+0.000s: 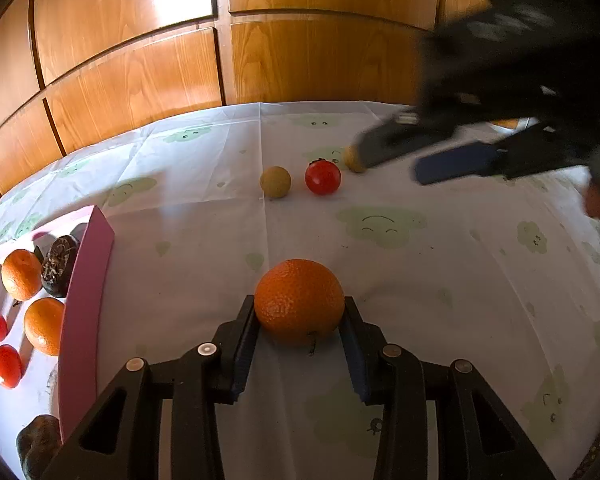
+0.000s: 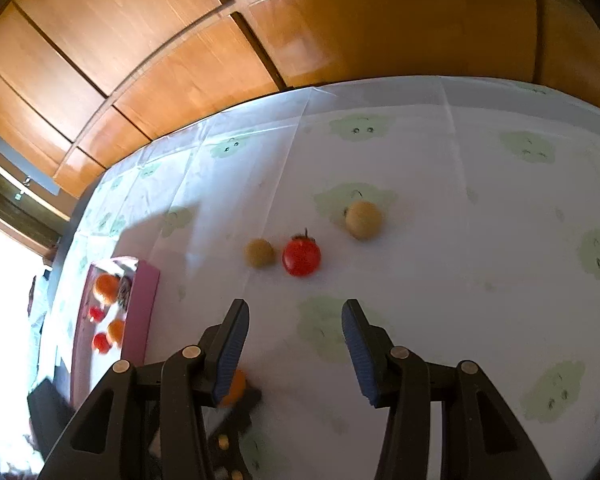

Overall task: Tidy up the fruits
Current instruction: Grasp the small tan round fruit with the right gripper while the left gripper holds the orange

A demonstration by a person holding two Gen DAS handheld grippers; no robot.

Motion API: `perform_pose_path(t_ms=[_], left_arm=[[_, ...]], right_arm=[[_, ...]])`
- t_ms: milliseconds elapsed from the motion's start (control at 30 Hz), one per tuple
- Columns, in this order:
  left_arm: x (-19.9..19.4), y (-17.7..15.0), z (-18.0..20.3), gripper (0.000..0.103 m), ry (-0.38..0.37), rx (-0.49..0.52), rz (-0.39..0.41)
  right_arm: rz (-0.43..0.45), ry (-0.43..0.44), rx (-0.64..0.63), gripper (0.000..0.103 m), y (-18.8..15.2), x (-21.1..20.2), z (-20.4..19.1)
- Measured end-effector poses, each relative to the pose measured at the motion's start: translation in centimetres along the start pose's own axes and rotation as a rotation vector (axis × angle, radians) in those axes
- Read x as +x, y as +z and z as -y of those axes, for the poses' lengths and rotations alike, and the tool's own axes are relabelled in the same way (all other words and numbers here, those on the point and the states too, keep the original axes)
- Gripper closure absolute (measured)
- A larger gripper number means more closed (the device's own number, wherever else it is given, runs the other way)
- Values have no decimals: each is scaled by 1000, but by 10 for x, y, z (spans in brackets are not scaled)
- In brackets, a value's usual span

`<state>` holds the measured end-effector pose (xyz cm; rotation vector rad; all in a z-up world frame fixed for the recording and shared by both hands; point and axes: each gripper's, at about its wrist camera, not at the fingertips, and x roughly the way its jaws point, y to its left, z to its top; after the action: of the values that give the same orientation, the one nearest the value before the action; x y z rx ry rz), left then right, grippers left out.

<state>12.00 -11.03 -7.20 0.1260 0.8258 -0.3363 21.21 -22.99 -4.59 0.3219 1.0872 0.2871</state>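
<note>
My left gripper (image 1: 299,310) is shut on an orange (image 1: 299,300) low over the tablecloth. A pink box (image 1: 82,312) at the left holds two oranges (image 1: 21,274), two tomatoes (image 1: 6,366) and a dark fruit (image 1: 59,265). On the cloth farther off lie a tan round fruit (image 1: 275,181), a red tomato (image 1: 322,176) and a second tan fruit (image 1: 354,159). My right gripper (image 2: 295,322) is open and empty, above the cloth, short of the tomato (image 2: 301,256) and the tan fruits (image 2: 259,253) (image 2: 363,219). It shows blurred in the left wrist view (image 1: 384,160).
A white tablecloth (image 1: 420,280) with green cloud faces covers the table. Wooden cabinet panels (image 1: 140,80) stand behind the far edge. A dark brown lump (image 1: 38,444) lies by the box's near corner. The pink box also shows in the right wrist view (image 2: 138,312).
</note>
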Motion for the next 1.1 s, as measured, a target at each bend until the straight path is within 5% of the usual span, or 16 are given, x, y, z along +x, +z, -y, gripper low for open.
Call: perform_pose_path(t_ms=[267, 567, 600, 633, 700, 1100], left_arm=[[-1, 0, -1, 63, -5, -5, 3], [-1, 0, 0, 63, -5, -7, 4], [-1, 0, 0, 63, -6, -8, 4], [-1, 0, 0, 63, -6, -8, 4], [-1, 0, 0, 63, -5, -7, 4], [0, -1, 0, 63, -6, -9, 5]], right_arm=[[79, -119, 27, 56, 22, 5, 5], [20, -236, 36, 56, 47, 46, 15], [14, -248, 23, 58, 48, 49, 16], [8, -265, 14, 73, 49, 53, 17], [2, -275, -2, 77, 49, 55, 19], [-99, -239, -208, 77, -9, 0, 17]])
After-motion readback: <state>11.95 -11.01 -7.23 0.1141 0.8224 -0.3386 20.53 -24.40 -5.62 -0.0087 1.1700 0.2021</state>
